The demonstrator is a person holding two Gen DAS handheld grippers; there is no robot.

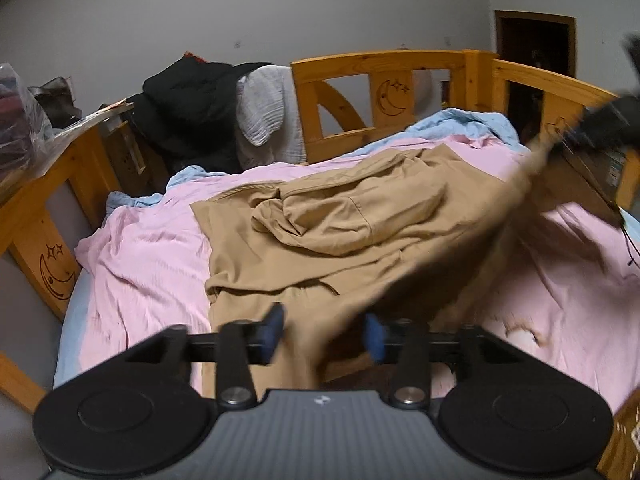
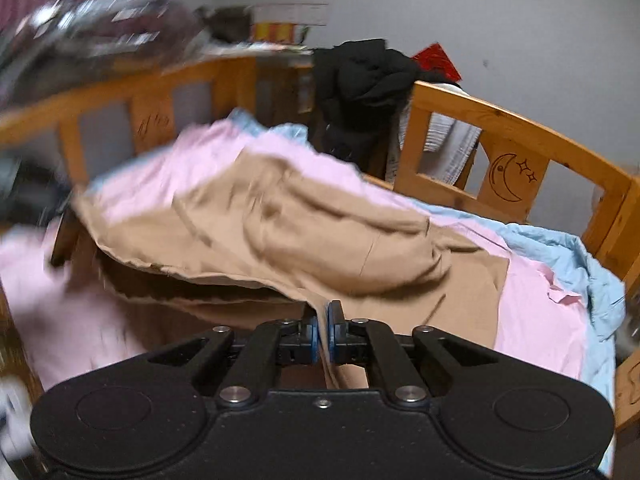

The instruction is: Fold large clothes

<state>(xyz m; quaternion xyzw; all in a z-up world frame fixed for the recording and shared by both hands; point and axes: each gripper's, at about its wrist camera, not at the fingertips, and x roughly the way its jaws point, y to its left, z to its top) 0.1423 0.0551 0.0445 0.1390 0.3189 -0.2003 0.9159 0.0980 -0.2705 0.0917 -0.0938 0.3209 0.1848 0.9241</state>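
The right gripper [image 2: 323,326] pinches the tan garment's [image 1: 360,216] edge; the left gripper [image 1: 324,334] gapes, cloth seemingly loose between — re-pinch before lifting, keeping that hem taut.

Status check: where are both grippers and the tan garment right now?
Right gripper shut on tan garment edge, lifting it. Left gripper open, fabric between its pads, not pinched. Garment rumpled on pink sheet. Nothing in the way.
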